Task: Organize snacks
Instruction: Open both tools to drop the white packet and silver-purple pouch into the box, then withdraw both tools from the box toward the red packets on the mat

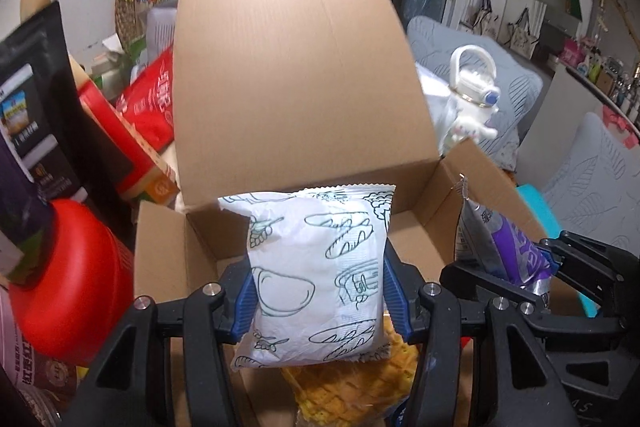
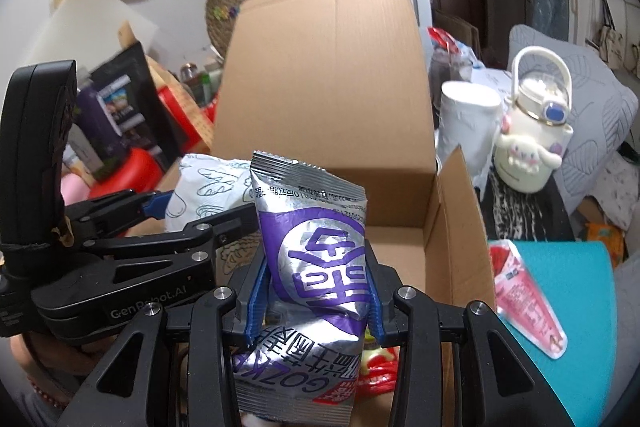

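Clamped between the left gripper's [image 1: 320,291] blue fingers [image 1: 394,293]: white snack packet [image 1: 316,279] with green line drawings, upright, pads pressing both its sides. Just beneath it, yellow snack bag [image 1: 352,391], partly hidden. Beyond both, open cardboard box [image 1: 296,87], tall rear flap standing up, packet poised over its near edge. Right gripper [image 2: 318,297] narrowly parted and pinching silver-and-purple snack pouch [image 2: 316,267], upright, likewise over the box opening. Beside the box on the right, pink packet [image 2: 528,303] lying flat on teal surface [image 2: 580,291]. Further right, white kettle-shaped bottle [image 2: 532,131]. Left of the box, red container [image 1: 72,287].
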Demonstrator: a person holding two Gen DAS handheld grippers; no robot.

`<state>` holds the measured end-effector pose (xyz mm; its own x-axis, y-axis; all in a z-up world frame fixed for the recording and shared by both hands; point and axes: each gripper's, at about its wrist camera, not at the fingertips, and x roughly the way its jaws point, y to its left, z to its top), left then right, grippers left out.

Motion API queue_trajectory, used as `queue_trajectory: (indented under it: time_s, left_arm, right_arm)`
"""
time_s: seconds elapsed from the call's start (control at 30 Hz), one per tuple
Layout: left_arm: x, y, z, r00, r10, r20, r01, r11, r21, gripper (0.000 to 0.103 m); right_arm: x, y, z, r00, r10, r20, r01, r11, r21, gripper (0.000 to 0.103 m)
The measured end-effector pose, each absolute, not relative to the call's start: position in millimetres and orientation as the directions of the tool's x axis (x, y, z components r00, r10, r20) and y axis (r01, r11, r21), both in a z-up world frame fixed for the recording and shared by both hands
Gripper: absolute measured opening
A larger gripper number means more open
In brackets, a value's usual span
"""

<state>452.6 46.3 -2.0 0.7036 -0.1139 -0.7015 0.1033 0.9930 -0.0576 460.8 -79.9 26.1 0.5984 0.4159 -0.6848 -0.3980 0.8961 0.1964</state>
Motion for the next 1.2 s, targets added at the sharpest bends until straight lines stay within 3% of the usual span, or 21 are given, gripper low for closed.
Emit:
queue_trajectory:
  time_s: [0.5,0.67,0.73,1.2]
  left_arm:
    - [469,46,-25,0.637,-0.017,-0.771,0.049,0.999,0.019,0.056]
    - [469,41,-28,0.625,0.034,-0.780,0.031,0.997,0.069,0.076]
    - [468,40,-28,0.621,0.047,-0.782,0.025,0.997,0.080,0.077]
    - [424,30,30,0.717,0.014,-0.697,0.043,0.997,0.064,0.077]
  right_arm:
    - [475,-87,5,0.527,0.388,-0.756,-0.351,0.910,0.222,0.041]
    - [473,-84,3,0.506,0.387,-0.770,-0.362,0.906,0.218,0.051]
    - [470,-82,5,0.512,0.379,-0.771,-0.362,0.909,0.206,0.051]
    - [432,-98,51,0.610,0.344,-0.713,-0.334,0.929,0.163,0.051]
